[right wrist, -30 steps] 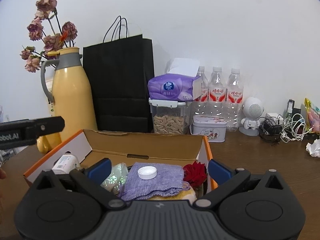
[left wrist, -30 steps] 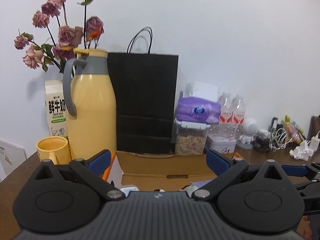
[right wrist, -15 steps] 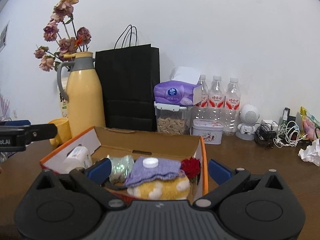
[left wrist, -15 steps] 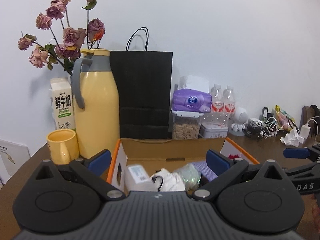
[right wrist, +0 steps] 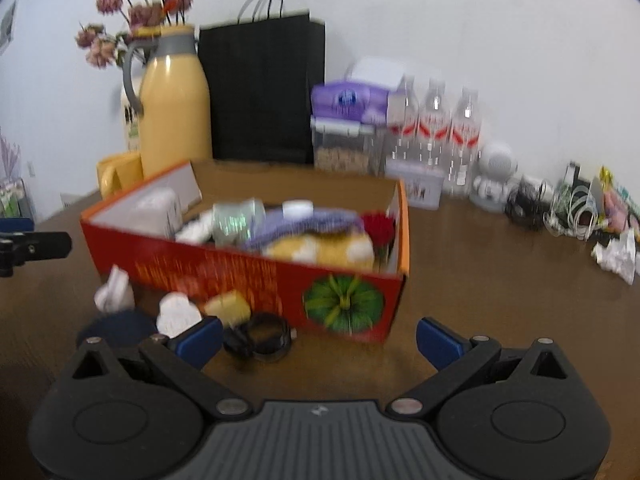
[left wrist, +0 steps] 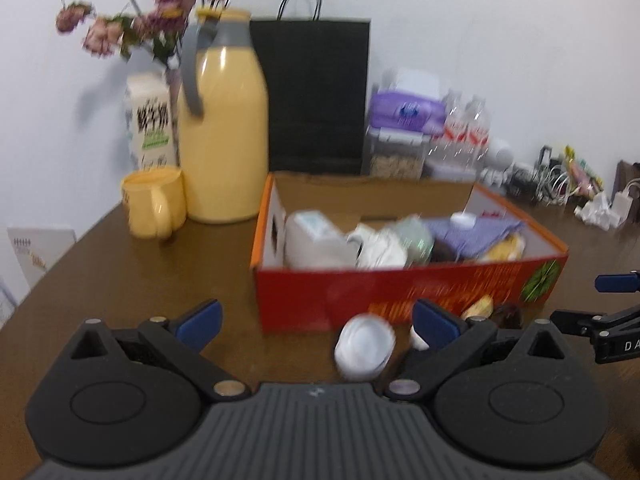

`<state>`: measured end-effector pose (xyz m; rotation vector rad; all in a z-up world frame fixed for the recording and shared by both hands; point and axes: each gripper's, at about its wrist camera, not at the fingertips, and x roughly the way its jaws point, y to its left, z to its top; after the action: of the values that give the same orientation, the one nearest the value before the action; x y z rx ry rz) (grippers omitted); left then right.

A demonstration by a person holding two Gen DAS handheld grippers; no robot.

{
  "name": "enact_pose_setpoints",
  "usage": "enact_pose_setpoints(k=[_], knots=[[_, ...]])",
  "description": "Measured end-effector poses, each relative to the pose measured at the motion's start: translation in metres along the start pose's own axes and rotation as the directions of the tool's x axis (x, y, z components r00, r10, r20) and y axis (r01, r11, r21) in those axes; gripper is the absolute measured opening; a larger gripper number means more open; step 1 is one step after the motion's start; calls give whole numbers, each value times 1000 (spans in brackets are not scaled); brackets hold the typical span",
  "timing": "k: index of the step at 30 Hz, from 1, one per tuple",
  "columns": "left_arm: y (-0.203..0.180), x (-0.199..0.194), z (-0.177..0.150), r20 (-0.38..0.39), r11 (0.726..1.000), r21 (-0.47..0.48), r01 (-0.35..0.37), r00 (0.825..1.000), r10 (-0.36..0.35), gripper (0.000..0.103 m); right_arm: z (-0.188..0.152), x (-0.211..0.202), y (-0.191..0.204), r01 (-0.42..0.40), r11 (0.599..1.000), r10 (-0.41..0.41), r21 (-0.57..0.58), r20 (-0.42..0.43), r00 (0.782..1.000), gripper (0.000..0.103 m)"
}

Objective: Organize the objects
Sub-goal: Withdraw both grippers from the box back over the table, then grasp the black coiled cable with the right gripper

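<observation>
An open red-orange cardboard box [left wrist: 400, 292] [right wrist: 240, 272] stands mid-table, holding a white bottle [left wrist: 312, 240], a purple cloth [right wrist: 316, 220] with a white cap on it, a yellow plush [right wrist: 320, 250] and a red flower [right wrist: 380, 228]. On the table in front of the box lie a white round lid [left wrist: 364, 344], a crumpled white scrap [right wrist: 114, 292], a small yellow piece [right wrist: 228, 306] and a black ring [right wrist: 258, 336]. My left gripper [left wrist: 316, 322] hangs open just behind the lid. My right gripper [right wrist: 320, 340] is open, with the black ring near its left finger. Both views are blurred.
Behind the box stand a yellow thermos [left wrist: 222, 120], a yellow mug [left wrist: 154, 204], a milk carton [left wrist: 150, 124], a black paper bag [left wrist: 316, 92], dried flowers, a purple tissue pack [right wrist: 348, 100] on a food container, and water bottles [right wrist: 434, 128]. Cables and crumpled paper [right wrist: 616, 254] lie far right.
Both grippers have drawn back from the box and tilted down. The box's red front wall and the small items in front of it have come into view.
</observation>
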<state>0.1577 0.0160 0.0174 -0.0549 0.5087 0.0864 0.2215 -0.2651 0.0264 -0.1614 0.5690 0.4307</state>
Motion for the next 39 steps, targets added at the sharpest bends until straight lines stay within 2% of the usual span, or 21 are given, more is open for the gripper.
enact_pose_setpoints(k=[7,15,17,23,24,26,27,39], knots=[[8,4,-7,-19,1000,-18,4,1000,-4,103,-7,22,6,-18,1000,19,7,-70,997,103],[12,8,-9,-36,999,-33,17,999,-19,103,2,52,24,-63,998,60,-20,-119,991,100],[13,9,-9,-41,999,-38,20,999,-22,103,3,60,27,-53,998,49,-29,-144,988,93],[13,13,-12,-59,999,-38,29,998,-32,103,6,70,35,-73,996,66,-44,-153,986,84],[13,13,-12,-61,999,-38,30,998,-32,103,6,69,35,-86,995,79,-43,-148,986,81],[12,14,-13,-64,999,-39,29,997,-32,103,6,69,35,-107,994,101,-37,-142,985,66],[12,14,-13,-67,999,-39,30,997,-32,103,6,68,34,-114,993,109,-33,-139,984,64],[13,21,-16,-87,999,-45,13,996,-17,103,1,61,39,-93,993,86,-66,-100,991,59]])
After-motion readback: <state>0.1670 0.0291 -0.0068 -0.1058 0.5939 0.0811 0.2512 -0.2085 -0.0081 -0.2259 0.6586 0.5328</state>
